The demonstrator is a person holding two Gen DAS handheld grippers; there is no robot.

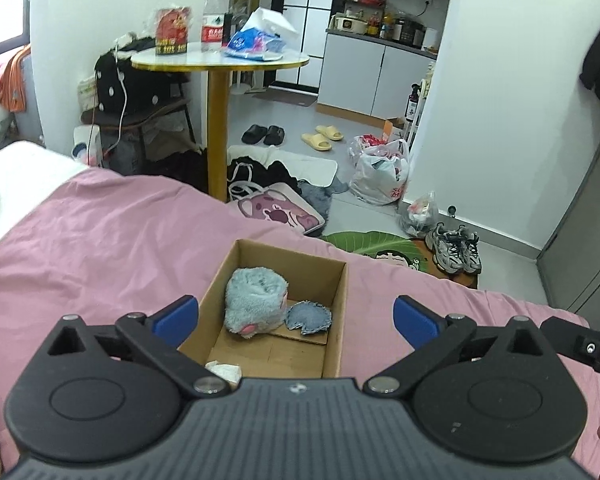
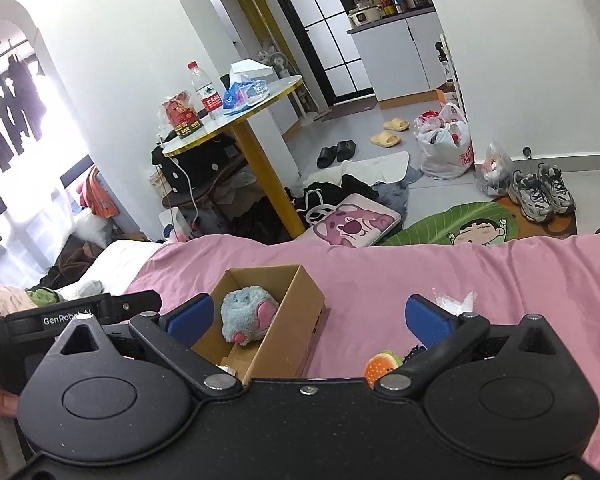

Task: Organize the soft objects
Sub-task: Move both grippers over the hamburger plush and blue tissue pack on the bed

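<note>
Grey-blue plush toy [image 1: 256,302] w/ pink paw pads is lying in the cardboard box [image 1: 338,300], toward the far end. A round frayed denim patch [image 1: 309,317] is sitting just beside it on the box floor, touching the fluffy fur. Something white & crumpled [image 1: 223,371] is showing at the near end, partly hidden by the claw body. Box is resting open-topped on the wrinkled pink bed cover [image 1: 100,240].

Right of the box, a small burger-shaped plush [image 2: 383,365] & a clear crinkly plastic bag [image 2: 454,300] are lying on the cover, partly blocked by the right claw's finger.

Left claw [image 1: 296,318] is hovering over the box w/ blue ribbed pads spread wide, gripping nothing. Right claw [image 2: 308,318] is likewise gaping wide & empty, left pad above the box edge.

Beyond the bed: round yellow-rimmed table [image 1: 220,58] w/ a water bottle [image 1: 213,20], slippers & sneakers on the grey floor.
</note>
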